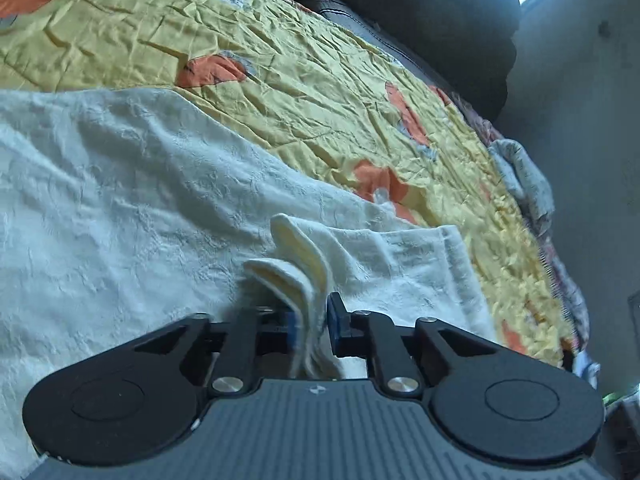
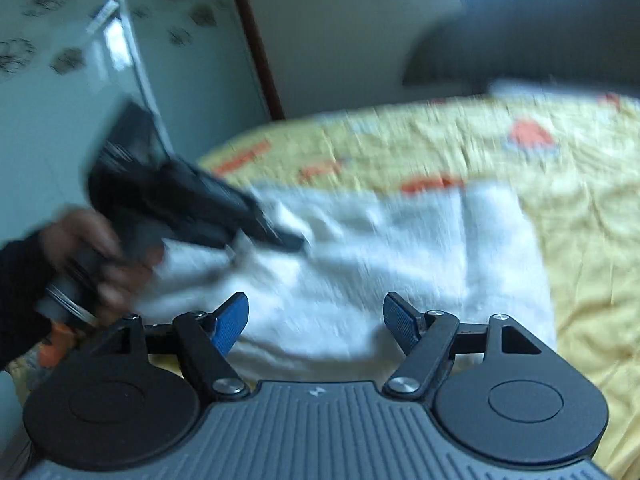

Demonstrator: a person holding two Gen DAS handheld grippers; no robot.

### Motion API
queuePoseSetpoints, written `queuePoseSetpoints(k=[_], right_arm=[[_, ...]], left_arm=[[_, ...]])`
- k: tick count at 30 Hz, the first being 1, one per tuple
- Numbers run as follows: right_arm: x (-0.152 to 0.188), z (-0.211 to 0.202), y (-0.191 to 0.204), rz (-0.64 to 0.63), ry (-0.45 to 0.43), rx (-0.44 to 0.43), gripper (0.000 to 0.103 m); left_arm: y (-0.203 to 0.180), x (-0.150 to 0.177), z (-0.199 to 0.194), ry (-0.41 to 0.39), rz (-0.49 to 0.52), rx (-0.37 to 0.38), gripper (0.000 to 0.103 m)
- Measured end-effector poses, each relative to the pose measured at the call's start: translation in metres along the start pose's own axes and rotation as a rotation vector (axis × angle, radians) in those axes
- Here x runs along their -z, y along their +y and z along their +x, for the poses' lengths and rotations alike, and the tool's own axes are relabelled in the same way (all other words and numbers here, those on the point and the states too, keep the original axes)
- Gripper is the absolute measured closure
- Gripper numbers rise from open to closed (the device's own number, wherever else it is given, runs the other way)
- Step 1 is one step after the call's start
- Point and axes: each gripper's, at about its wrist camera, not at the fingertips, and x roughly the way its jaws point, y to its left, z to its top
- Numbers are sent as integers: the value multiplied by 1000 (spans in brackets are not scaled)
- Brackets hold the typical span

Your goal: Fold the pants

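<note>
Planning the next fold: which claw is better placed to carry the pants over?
Left. The left claw is already shut on the white pants; the right claw hangs open above them.

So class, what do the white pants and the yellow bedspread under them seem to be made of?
The pants look like a soft, matte woven cloth, perhaps cotton: the surface is crinkled and slightly fuzzy, and the folded edge pinched in the left hand-held gripper looks thick. The bedspread looks like thin, smooth printed fabric with sharp creases and a slight sheen; the fibre is unclear.
</note>
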Motion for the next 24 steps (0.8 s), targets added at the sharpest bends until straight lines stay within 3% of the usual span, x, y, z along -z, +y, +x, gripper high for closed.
queuePoseSetpoints(k=[3,5,7,11,12,13,14,19,24], right_arm=[[1,1,-3,33,-29,-36,29],[-6,-1,-11,66,-47,-69,29],[-17,3,-20,93,-66,-86,29],[-57,5,-41,140,-96,-88,25],[-69,8,-49,161,-84,-88,20],[-79,16,-57,178,-66,-72,20],[-86,24,-64,187,-41,-60,20],[-85,79,-109,349,123,-45,20],[-68,55,-109,415,59,-98,19]], left_arm=[[1,4,-11,-13,0,-8,76],[6,9,-14,21,-53,38,71],[9,16,-16,38,-102,70,63],[3,29,-21,28,-93,75,54],[1,31,-21,21,-77,66,55],[0,33,-20,14,-56,49,62],[-2,35,-19,6,-34,4,89],[-29,40,-15,-17,202,-138,90],[-31,36,-31,-12,257,-150,91]])
